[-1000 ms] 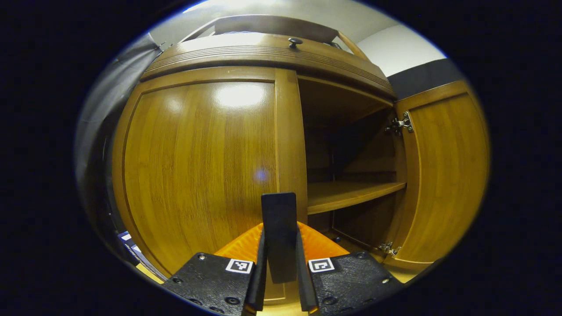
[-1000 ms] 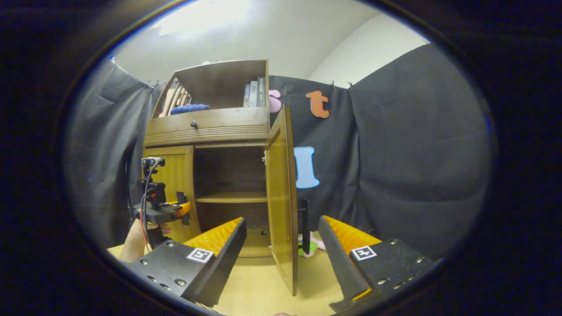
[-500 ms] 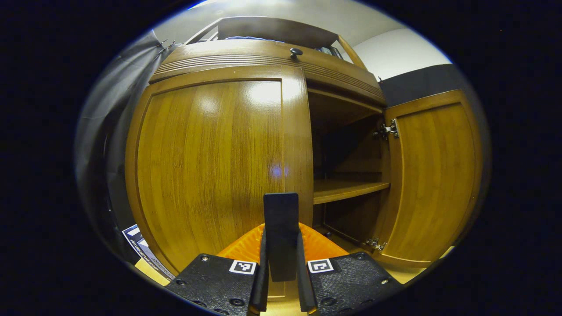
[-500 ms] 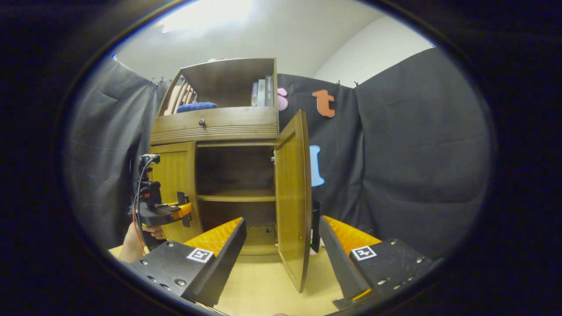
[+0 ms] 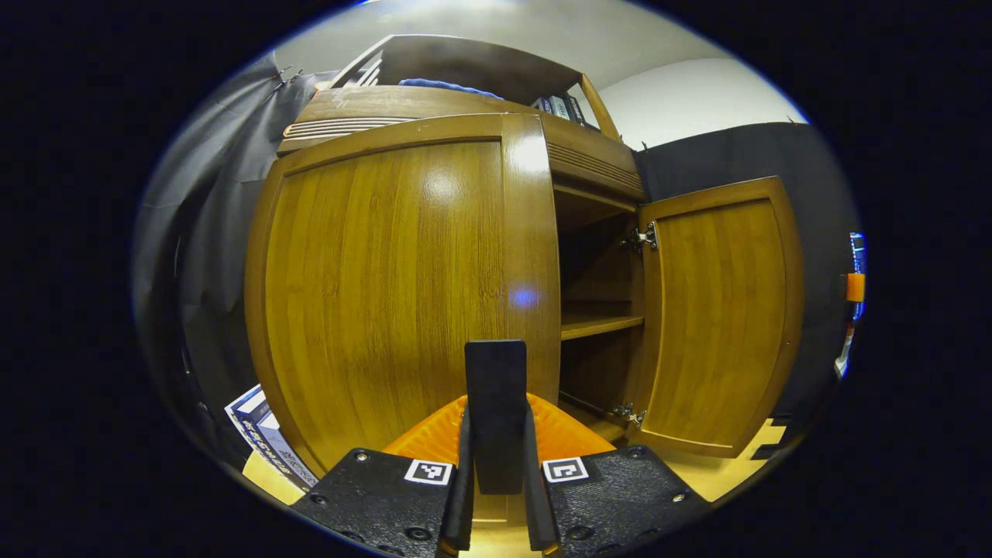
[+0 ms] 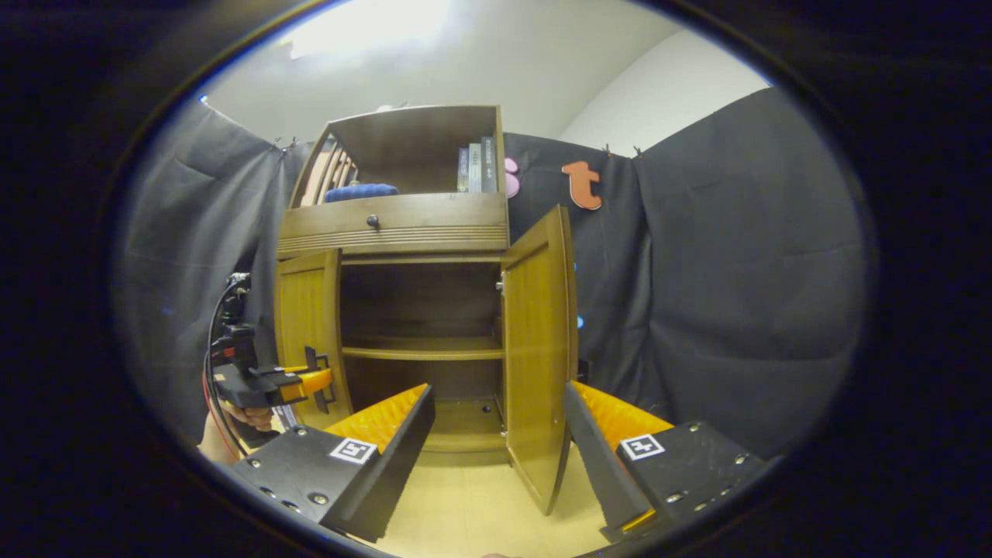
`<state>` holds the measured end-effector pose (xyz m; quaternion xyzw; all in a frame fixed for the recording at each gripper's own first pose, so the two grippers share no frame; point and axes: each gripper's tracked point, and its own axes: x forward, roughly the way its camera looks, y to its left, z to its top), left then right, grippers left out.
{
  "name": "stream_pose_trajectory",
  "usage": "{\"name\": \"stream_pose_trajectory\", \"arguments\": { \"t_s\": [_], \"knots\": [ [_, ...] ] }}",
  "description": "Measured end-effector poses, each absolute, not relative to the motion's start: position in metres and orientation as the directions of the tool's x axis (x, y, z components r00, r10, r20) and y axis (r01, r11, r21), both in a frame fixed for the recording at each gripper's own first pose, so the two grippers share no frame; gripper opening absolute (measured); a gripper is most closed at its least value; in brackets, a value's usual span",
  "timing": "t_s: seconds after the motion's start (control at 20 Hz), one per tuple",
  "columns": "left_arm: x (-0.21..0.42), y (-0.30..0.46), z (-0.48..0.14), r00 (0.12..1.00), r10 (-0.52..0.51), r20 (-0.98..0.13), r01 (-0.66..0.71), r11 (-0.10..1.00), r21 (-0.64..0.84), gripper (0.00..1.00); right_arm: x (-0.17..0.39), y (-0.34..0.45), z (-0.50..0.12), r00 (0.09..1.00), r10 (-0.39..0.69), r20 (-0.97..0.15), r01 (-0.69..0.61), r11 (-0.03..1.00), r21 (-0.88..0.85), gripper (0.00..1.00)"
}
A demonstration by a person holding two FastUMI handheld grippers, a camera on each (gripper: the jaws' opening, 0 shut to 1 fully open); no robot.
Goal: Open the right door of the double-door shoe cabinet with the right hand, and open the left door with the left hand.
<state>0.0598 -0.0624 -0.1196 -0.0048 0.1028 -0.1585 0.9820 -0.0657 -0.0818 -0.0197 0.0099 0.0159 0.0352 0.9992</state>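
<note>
Claw (image 5: pixel 496 465) pinched on left door's (image 5: pixel 403 287) dark handle (image 5: pixel 496 403), markers (image 5: pixel 428 471) unreadable.

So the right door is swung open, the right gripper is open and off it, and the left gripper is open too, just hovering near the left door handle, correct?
Not quite. The left gripper is shut on the left door handle, both fingers pressing its sides, as the left gripper view shows. The rest holds: the right door stands swung open, and the right gripper is open and off it.
</note>
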Motion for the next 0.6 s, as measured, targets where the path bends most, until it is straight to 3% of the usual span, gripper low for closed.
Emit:
{"name": "stream_pose_trajectory", "arguments": {
  "t_s": [0.6],
  "knots": [
    [0.004, -0.021, -0.102, 0.921, -0.322, -0.221, 0.317, 0.947, -0.056, 0.29, -0.064, -0.063, -0.021, 0.996, 0.088, -0.015, -0.087, 0.995, 0.041, 0.97]
  ]
}}
